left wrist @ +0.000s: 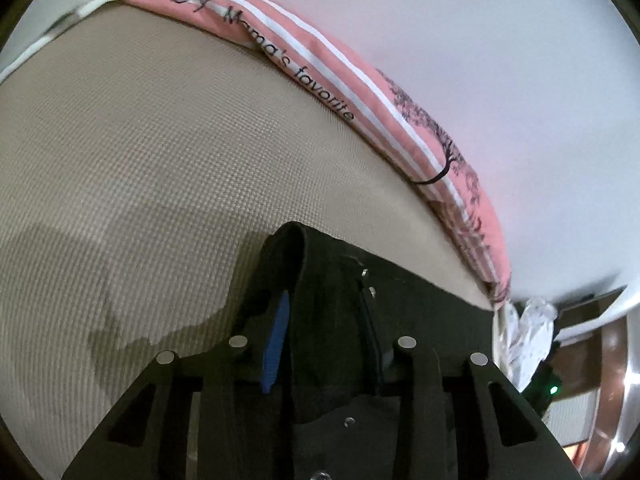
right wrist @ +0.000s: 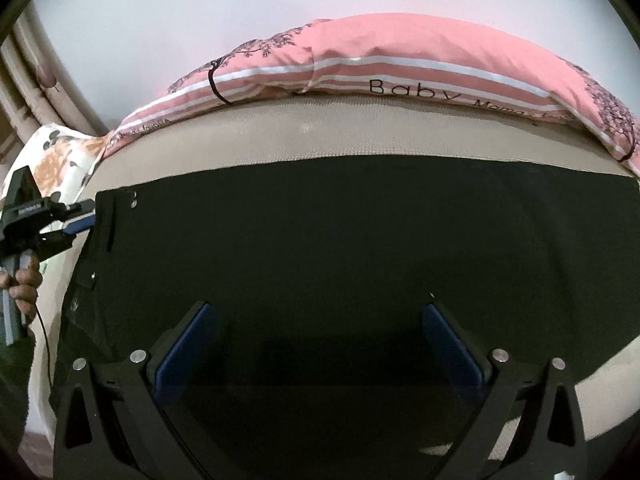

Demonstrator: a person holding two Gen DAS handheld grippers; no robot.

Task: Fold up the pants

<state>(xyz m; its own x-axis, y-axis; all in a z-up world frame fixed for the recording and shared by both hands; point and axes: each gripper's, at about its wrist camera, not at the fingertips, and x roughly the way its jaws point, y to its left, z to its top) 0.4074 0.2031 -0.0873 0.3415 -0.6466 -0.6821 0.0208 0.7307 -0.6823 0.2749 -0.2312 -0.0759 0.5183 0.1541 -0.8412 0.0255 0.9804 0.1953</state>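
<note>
The left gripper [left wrist: 324, 340] had its jaws pinched on a raised fold at the waistband of the pants [left wrist: 340, 280], lower centre of its view. The right gripper [right wrist: 320, 344] hung over the pants [right wrist: 360, 232] with jaws wide apart, gripping nothing. The pants lay flat across the mat [right wrist: 280, 136], filling mid-frame. By my read, folding had barely begun: one corner grabbed, no fold laid. The pillow [right wrist: 400, 52] along the top read "Baby Mama's favorite".

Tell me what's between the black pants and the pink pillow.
Only a bare strip of the beige mattress separates pants and pillow, seen in the right wrist view.
</note>
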